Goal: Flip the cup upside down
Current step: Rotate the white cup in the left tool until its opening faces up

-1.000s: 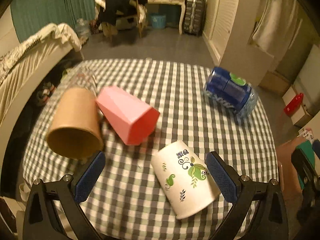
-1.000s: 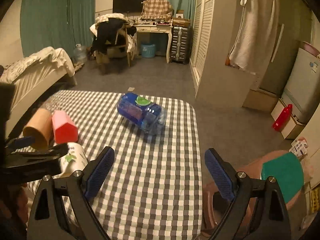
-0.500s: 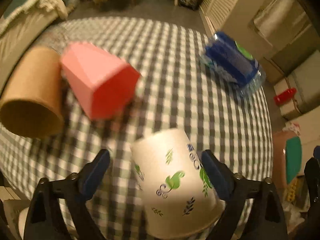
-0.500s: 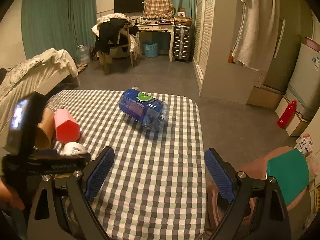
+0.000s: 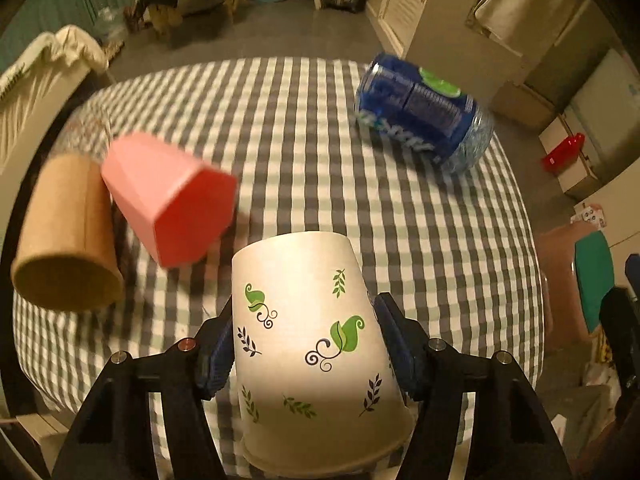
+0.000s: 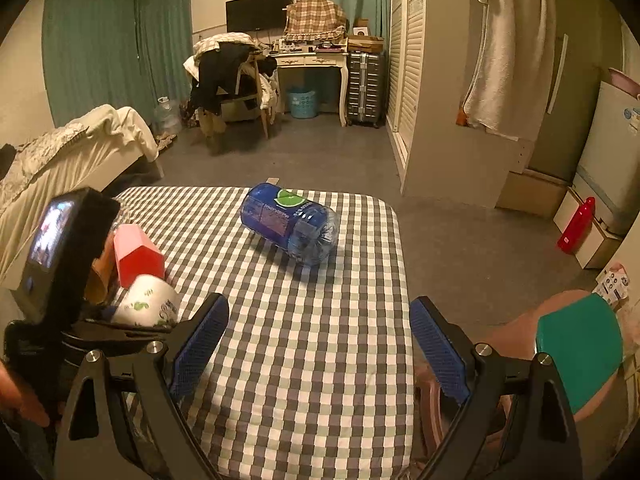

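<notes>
Your left gripper (image 5: 306, 346) is clamped on the white paper cup with green leaf prints (image 5: 316, 344), one blue pad (image 5: 394, 346) pressed to each side of its wall. In the left wrist view the cup lies along the fingers with its closed base pointing away and its wide rim nearest the camera, over the near part of the grey-and-white checked tablecloth (image 5: 304, 128). Only this view shows the printed wall in full. The right wrist view shows just the cup's rounded far end (image 6: 148, 300) poking past the left gripper's black frame (image 6: 68, 280).

Your right gripper (image 6: 318, 354) holds nothing, its blue pads spread wide above the cloth to the right of the cup.

Just left of the cup, the pink faceted paper cup (image 5: 172, 196) lies on its side, its interior out of sight. Beyond that, further left, the brown cardboard cup (image 5: 66, 244) also lies on its side, its open mouth dark inside. Across the cloth to the cup's far right lies the blue-labelled clear plastic bottle (image 5: 424, 112), tipped on its side; what it holds cannot be made out.
</notes>
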Motion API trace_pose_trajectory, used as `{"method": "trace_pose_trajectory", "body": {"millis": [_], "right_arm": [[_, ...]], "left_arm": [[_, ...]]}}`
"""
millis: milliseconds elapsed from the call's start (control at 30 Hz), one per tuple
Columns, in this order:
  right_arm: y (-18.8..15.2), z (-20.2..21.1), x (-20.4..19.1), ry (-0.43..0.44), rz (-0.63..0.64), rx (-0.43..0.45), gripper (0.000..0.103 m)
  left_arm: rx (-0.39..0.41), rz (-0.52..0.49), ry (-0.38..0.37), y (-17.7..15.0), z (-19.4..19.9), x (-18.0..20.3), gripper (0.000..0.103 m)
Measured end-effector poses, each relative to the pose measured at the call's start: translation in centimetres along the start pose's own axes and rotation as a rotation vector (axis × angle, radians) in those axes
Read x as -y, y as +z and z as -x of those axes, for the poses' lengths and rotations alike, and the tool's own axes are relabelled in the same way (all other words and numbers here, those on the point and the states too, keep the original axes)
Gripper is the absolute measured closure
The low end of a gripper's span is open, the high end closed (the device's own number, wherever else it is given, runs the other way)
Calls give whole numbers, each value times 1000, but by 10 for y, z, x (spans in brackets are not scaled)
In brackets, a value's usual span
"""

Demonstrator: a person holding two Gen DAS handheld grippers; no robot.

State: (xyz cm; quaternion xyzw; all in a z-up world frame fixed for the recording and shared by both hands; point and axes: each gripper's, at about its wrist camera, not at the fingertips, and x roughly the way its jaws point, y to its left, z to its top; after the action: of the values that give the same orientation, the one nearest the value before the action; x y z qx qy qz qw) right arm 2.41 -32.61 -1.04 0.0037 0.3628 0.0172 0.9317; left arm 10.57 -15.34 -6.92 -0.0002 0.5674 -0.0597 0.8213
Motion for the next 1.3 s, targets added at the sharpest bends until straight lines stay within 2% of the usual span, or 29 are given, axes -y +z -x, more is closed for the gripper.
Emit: {"method": "trace_pose_trajectory", "body": {"millis": [133,267,433,500,600,700,833,933,1067,1133,1167,1300], "right_arm": [[-1,0,2,7,-9,0,11],[-1,-2,5,-1,-19,-3,11],[-2,-5,7,-11,-32,-10,11],[-2,-7,7,-15,-36,-12,11],[-1,-11,8,-22,-41,-17,11],[0,-14,7,-26,-43,-23,11],[1,-15,4,-19,-36,-23,11],[1,-15,0,-16,-24,-22,11],[0,-14,-3,-21,-14,-20,11],[0,-13,-3,-22,-17,-19,11],[-1,-12,-2,-24,-18,-19,11],[-1,-11,2,-32,-26,-20,11]], "left_arm": [[76,-35,18,16,6,9,37],[214,-81,65,28,3,18,37],[405,-117,86,25,-17,24,37],[455,-156,100,16,-25,30,37],[479,-171,85,10,-23,30,37],[448,-136,26,1,-23,23,37],[355,-168,25,-15,-25,21,37],[263,-152,3,-26,-32,14,37],[292,-151,-8,-37,-26,6,36],[307,-151,-3,-43,-22,4,30],[317,-146,8,-44,-19,3,23],[403,-121,6,-51,3,-4,21]]}}
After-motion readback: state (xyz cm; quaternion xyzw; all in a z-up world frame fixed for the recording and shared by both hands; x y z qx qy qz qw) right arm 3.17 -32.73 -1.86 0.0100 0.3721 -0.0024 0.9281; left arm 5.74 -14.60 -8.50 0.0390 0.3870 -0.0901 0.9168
